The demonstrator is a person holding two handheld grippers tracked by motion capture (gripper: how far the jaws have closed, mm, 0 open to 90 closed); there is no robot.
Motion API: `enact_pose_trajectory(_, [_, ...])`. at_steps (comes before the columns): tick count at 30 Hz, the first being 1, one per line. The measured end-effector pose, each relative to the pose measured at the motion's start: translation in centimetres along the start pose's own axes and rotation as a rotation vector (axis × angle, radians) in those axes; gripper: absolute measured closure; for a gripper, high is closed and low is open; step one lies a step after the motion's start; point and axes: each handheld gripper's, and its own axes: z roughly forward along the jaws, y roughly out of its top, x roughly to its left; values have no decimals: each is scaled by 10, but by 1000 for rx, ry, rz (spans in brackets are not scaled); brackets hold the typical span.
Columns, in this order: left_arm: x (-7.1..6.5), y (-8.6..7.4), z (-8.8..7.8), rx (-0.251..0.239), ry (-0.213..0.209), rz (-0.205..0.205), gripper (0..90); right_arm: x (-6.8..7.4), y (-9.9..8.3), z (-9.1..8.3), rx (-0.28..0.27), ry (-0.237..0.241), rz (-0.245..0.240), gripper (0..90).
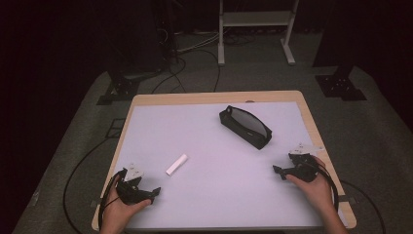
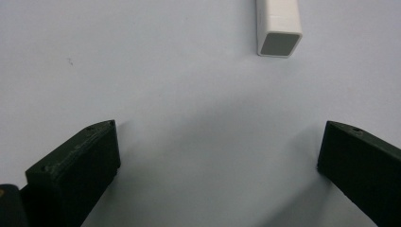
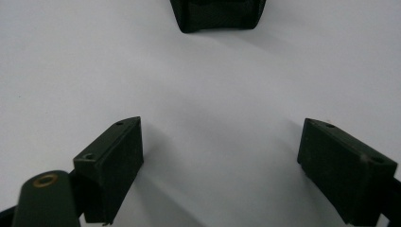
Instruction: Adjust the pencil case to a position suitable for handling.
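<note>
A small white rectangular block (image 1: pixel 177 165) lies on the pale mat, left of centre. Its grey end face (image 2: pixel 279 33) shows ahead of my left gripper (image 2: pixel 217 142), which is open with nothing between its jaws. In the high view the left gripper (image 1: pixel 146 192) rests at the front left, held by a hand. A black zip case (image 1: pixel 245 126) lies slantwise at the back middle, and its near end (image 3: pixel 217 14) shows ahead of my right gripper (image 3: pixel 220 142). The right gripper (image 1: pixel 285 170) sits open at the front right, also held by a hand, with nothing in it.
The mat covers a wooden table (image 1: pixel 214 97) whose edges show around it. Cables (image 1: pixel 78 170) trail over the floor on the left and right. Black stand feet (image 1: pixel 341 85) and a white metal frame (image 1: pixel 255 29) stand beyond the far edge.
</note>
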Motion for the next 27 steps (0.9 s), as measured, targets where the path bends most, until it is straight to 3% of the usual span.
enact_pose_trajectory(7, [0,0,0,-3,-1,-2,0,0,1,0,3,1,-1,145])
enact_pose_trajectory(12, [0,0,0,-3,-1,-1,0,0,2,-5,7,-1,-6,280])
enact_pose_trajectory(20, [0,0,0,-1,-1,-2,0,-1,5,-11,3,11,14,350])
enact_pose_trajectory(27, [1,0,0,0,-4,-5,0,-4,17,-17,-22,35,20,382])
